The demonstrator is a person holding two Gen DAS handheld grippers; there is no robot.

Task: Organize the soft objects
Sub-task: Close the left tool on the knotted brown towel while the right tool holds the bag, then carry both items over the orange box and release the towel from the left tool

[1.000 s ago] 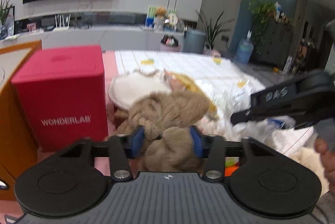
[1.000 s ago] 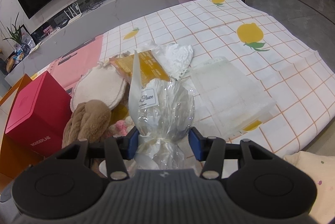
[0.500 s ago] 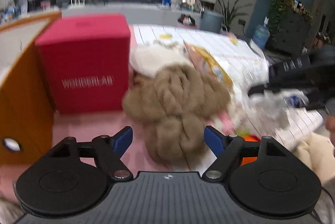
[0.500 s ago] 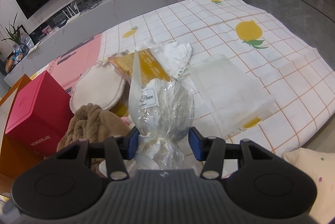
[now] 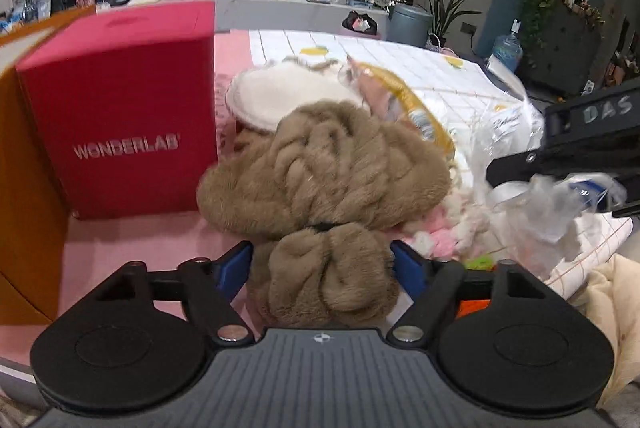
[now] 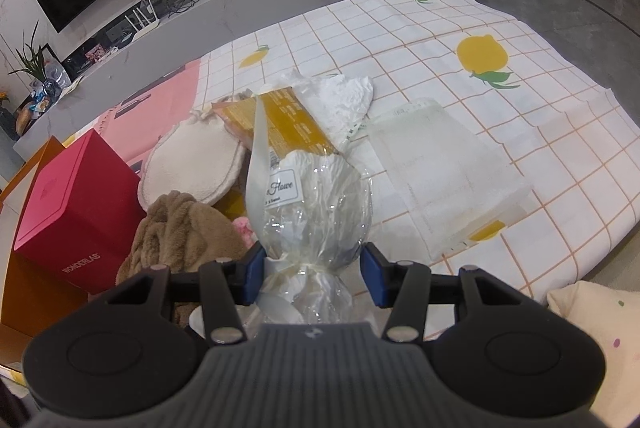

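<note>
A brown furry plush (image 5: 320, 171) lies on the table beside the red box. Its near end sits between the open fingers of my left gripper (image 5: 322, 264), which do not squeeze it. The plush also shows in the right wrist view (image 6: 180, 228). My right gripper (image 6: 312, 276) is shut on the tied neck of a clear cellophane bag with a white soft item and ribbon (image 6: 316, 203), held above the table. The same bag (image 5: 536, 203) and the right gripper's body (image 5: 580, 135) show at the right of the left wrist view.
A red WONDERLAB box (image 5: 120, 107) stands at the left against an orange box (image 5: 24, 187). A cream round pad (image 6: 192, 163), a yellow packet (image 6: 288, 119), white paper and a flat clear pouch (image 6: 440, 163) lie on the lemon-print cloth (image 6: 520, 27). Pink fluffy bits (image 5: 436, 224) lie beside the plush.
My left gripper opened and let go of the brown plush, which now lies on the table, and the gripper has come back around its near end. The right gripper still holds the bag.
</note>
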